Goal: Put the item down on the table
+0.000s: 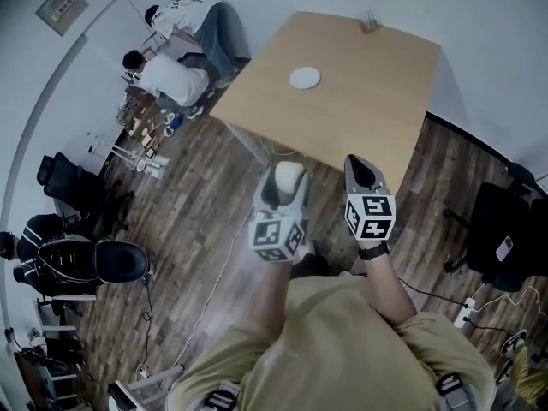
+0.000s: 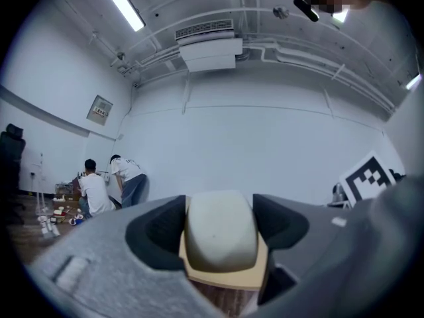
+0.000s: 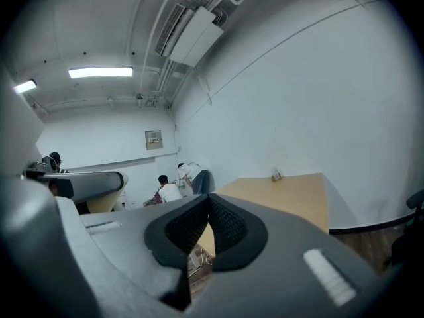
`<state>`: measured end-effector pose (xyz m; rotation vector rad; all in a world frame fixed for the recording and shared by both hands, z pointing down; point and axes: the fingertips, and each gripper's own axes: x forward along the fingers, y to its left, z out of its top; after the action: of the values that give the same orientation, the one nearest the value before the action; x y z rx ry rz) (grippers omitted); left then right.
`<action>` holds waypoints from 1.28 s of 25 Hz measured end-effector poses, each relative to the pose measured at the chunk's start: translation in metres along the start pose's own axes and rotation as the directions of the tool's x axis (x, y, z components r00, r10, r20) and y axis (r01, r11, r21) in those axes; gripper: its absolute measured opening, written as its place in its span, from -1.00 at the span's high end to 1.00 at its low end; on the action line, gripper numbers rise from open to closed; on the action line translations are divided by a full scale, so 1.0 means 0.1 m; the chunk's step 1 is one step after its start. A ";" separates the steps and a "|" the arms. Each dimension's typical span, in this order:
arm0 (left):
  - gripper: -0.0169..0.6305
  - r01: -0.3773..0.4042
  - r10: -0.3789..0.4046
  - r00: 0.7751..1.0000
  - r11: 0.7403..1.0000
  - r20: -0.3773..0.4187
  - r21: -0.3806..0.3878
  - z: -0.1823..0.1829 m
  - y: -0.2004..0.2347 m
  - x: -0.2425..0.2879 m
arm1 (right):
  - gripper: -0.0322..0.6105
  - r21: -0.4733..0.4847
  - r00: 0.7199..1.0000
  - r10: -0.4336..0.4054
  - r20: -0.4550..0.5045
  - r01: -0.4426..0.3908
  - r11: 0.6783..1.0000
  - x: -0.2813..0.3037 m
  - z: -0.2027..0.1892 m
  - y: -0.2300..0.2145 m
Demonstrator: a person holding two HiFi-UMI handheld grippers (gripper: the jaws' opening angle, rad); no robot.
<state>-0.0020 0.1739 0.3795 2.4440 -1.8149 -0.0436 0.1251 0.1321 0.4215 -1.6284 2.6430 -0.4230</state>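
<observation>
My left gripper (image 1: 288, 178) is shut on a pale cream rounded item (image 1: 288, 175), which fills the gap between the jaws in the left gripper view (image 2: 220, 234). It hangs over the wooden floor just short of the near edge of the light wooden table (image 1: 360, 101). My right gripper (image 1: 360, 171) is shut with nothing in it; its black pads meet in the right gripper view (image 3: 209, 229). It floats beside the left one, also short of the table edge. A white round disc (image 1: 305, 78) lies on the table top.
A small object (image 1: 370, 24) stands at the table's far edge. Two people (image 1: 175, 67) work by the wall at the left, with clutter on the floor (image 1: 141, 139). Black chairs stand at the left (image 1: 73, 187) and right (image 1: 505, 229). Cables (image 1: 214, 289) run along the floor.
</observation>
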 end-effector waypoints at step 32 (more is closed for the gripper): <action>-0.03 0.070 -0.075 0.996 0.991 -0.043 -0.116 -0.10 2.56 3.47 | 0.88 -0.180 0.990 -0.075 -0.118 0.053 0.982 3.87 0.44 -0.20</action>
<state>-0.1446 -0.2308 0.4256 2.4098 -1.6559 -0.0926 -0.0288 -0.2258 0.4350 -1.7967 2.7979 -0.3075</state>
